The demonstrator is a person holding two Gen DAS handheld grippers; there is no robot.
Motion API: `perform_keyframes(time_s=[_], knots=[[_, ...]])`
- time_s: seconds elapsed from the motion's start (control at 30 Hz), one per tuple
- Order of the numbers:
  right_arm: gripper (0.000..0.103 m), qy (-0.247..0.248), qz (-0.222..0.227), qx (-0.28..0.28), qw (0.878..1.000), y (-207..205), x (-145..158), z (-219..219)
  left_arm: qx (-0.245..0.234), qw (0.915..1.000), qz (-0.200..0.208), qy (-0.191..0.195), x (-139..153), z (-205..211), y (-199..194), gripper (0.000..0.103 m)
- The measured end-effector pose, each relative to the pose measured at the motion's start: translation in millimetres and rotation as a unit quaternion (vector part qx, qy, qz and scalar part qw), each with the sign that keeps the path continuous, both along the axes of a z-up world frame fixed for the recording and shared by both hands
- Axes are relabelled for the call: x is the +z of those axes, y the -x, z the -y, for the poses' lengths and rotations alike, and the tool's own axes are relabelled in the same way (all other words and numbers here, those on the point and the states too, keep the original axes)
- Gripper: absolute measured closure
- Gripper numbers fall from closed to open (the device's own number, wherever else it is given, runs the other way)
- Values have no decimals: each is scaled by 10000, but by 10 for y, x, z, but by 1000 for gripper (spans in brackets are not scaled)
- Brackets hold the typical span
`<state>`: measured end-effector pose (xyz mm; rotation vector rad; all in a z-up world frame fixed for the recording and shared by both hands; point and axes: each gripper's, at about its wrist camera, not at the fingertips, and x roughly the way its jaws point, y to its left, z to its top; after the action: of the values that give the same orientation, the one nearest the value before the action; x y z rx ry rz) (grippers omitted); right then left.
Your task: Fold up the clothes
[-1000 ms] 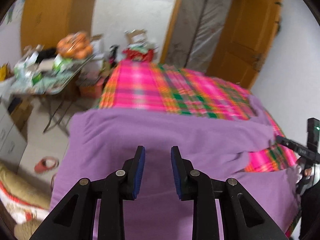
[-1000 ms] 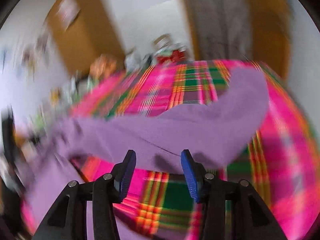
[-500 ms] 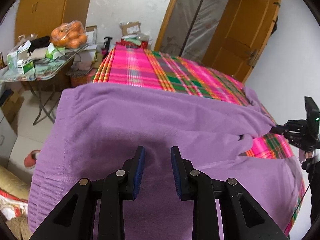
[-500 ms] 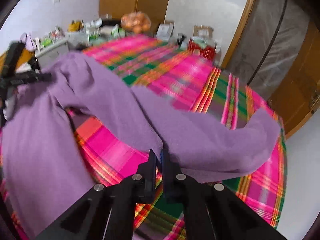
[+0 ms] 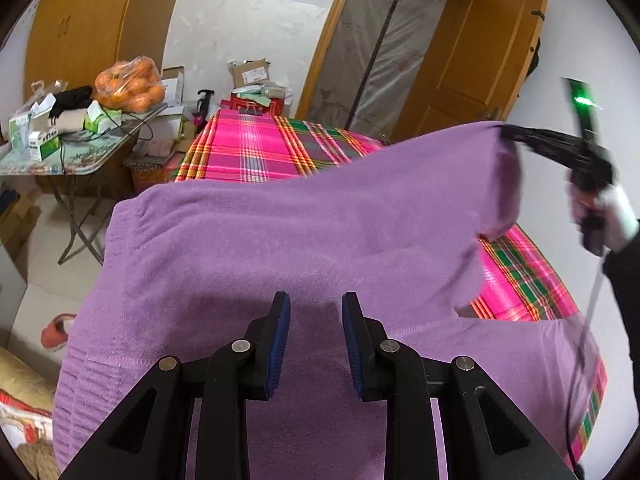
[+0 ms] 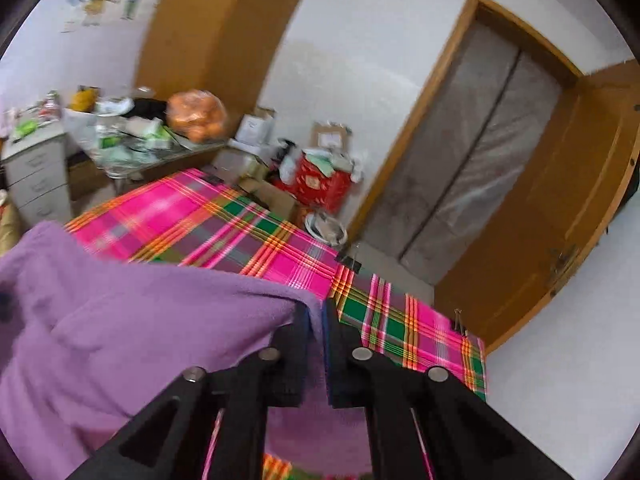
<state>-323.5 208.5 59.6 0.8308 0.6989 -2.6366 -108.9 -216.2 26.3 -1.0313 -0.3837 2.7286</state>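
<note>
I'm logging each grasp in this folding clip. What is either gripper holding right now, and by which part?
The right gripper pinches the purple garment by a sleeve's end, lifted off the bed. The left gripper holds nothing.

purple garment: lower edge running off frame | right gripper: blurring in left view | plaid bed cover: lying partly hidden under garment

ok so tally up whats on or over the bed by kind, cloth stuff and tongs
purple garment: 1
plaid bedsheet: 1
tongs: 2, the left tongs with nothing between the pads, the right tongs pinching the garment's edge and holding it off the sheet
total: 4
</note>
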Motion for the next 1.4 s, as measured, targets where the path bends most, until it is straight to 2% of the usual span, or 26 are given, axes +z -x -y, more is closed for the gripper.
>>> perform_keyframes(time_s=[0.07, 0.13, 0.27, 0.33, 0.43, 0.53, 0.63, 0.77, 0.8, 0.9, 0.97, 1.07, 1.13, 1.2, 1.23, 1.3, 1.4], knots=[[93, 81, 195, -206, 9996, 190, -138, 41, 19, 10000, 33, -72, -16, 24, 11, 75], [90, 439, 264, -341, 9981, 262, -193, -78, 22, 9999, 35, -122, -19, 38, 6, 75], [78, 1128, -8, -766, 9907, 81, -154, -579, -44, 10000, -52, -36, 8, -19, -25, 75], [76, 1568, -86, -1062, 9819, -38, -139, -962, -90, 9999, -97, 31, 26, -58, -34, 75], [66, 2164, -80, -1473, 9651, -262, -191, -1560, -138, 9998, -135, 81, 41, -80, -38, 75], [63, 2464, 366, -1749, 9525, -363, -477, -1981, -117, 9998, -127, 34, 42, -65, -26, 75], [63, 2839, 998, -2049, 9314, -363, -831, -2354, -8, 10000, -70, 55, 68, -80, -9, 75], [62, 3710, 1525, -2440, 8829, -207, -1151, -2752, -253, 9997, -35, -30, 228, -317, -1, 75], [62, 3835, 1582, -2473, 8756, -153, -1191, -2789, -333, 9994, -33, -27, 269, -395, 6, 75], [62, 3880, 1632, -2514, 8715, 66, -1276, -2769, -542, 9984, -125, 71, 316, -635, 110, 75], [61, 3967, 1752, -2541, 8645, 223, -1352, -2702, -589, 9981, -123, 117, 259, -719, 178, 75], [61, 3806, 1651, -2526, 8742, 431, -1401, -2659, -606, 9980, 23, 196, 94, -748, 233, 75], [63, 3808, 1593, -2515, 8754, 547, -1418, -2650, -629, 9976, 167, 214, -8, -756, 271, 75], [91, 3696, 1565, -2539, 8800, 612, -1400, -2610, -672, 9970, 362, 102, -74, -728, 313, 75], [98, 3629, 1535, -2563, 8826, 633, -1373, -2578, -662, 9970, 391, 11, -83, -699, 325, 75], [98, 3728, 1474, -2546, 8800, 561, -1293, -2601, -637, 9971, 395, -88, -92, -658, 328, 75], [98, 3661, 1054, -2503, 8901, 371, -965, -2627, -611, 9972, 412, -143, -105, -637, 333, 75]])
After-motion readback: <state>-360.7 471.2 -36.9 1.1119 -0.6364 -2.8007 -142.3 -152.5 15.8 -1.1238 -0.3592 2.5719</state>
